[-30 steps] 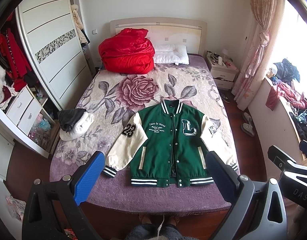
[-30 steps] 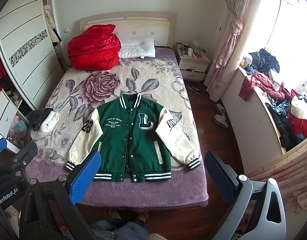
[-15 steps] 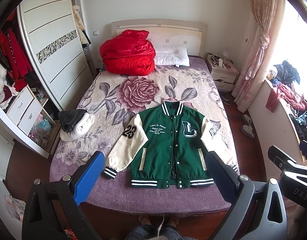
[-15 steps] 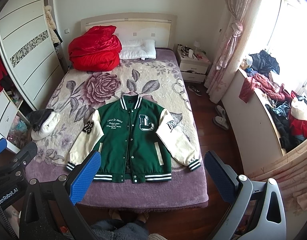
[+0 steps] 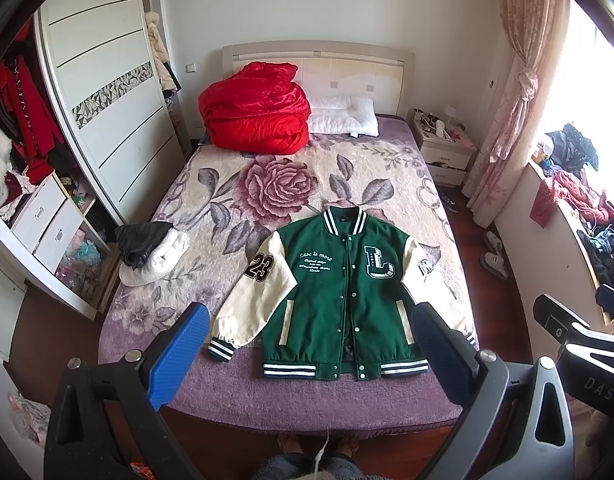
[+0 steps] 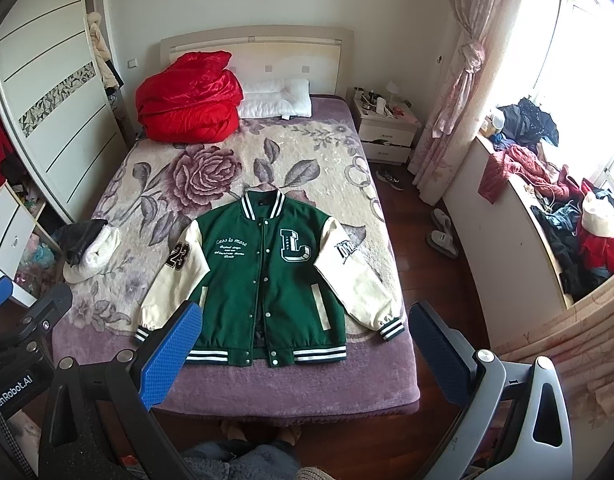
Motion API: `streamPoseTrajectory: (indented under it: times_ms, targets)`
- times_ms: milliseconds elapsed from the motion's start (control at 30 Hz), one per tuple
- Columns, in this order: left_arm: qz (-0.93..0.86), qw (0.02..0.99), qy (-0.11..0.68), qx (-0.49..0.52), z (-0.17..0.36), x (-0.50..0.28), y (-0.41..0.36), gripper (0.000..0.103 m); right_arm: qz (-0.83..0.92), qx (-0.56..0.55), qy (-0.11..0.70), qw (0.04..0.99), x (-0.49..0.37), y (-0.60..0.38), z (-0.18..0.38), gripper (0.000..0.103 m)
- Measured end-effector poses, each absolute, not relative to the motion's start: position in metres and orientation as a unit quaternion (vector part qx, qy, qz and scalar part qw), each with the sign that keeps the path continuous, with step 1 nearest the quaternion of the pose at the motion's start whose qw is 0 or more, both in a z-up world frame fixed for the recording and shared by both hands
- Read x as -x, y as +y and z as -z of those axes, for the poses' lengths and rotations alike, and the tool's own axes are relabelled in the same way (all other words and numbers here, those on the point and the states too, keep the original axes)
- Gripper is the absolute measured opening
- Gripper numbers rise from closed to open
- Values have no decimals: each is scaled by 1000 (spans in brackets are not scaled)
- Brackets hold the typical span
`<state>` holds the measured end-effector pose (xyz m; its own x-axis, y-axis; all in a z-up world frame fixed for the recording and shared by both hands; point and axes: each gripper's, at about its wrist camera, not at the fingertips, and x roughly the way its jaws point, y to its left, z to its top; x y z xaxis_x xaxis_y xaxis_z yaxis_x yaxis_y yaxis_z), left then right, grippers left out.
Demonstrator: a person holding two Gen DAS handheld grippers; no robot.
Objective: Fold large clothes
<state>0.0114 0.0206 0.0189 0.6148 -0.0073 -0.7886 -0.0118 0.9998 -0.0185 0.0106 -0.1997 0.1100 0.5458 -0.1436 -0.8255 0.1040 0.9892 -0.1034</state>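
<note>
A green varsity jacket (image 5: 339, 292) (image 6: 263, 276) with cream sleeves lies flat, front up and buttoned, near the foot of the bed (image 5: 307, 400) (image 6: 307, 388). Its sleeves are spread out to both sides, and its striped hem faces me. My left gripper (image 5: 311, 348) hangs open high above the foot edge, nothing between its blue pads. My right gripper (image 6: 307, 344) is open too, likewise well above the hem and empty. Each gripper's body shows at the edge of the other's view.
A red duvet bundle (image 5: 255, 108) and a white pillow (image 5: 343, 120) lie by the headboard. A black and white folded garment (image 5: 151, 252) rests at the bed's left edge. A wardrobe (image 5: 103, 92) stands left, a nightstand (image 5: 443, 152) and a cluttered window ledge (image 6: 547, 216) right. Slippers (image 6: 443, 236) lie on the floor.
Both views have drifted slightly, so the jacket sits a little lower in frame. Both grippers stay open and empty, and the jacket has not moved.
</note>
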Motion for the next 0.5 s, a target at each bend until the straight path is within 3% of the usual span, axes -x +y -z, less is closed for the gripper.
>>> streamPoseTrajectory:
  times_ms: [233, 333, 500]
  targets:
    - [-4, 906, 424, -2, 8, -37, 31, 103, 87, -17, 479, 873, -37, -199, -100, 103]
    - [-11, 909, 416, -19, 37, -63, 32, 103, 90, -60, 482, 870, -57, -219, -60, 103]
    - [-5, 890, 453, -50, 108, -116, 16, 103, 155, -169, 529, 817, -81, -296, 58, 103]
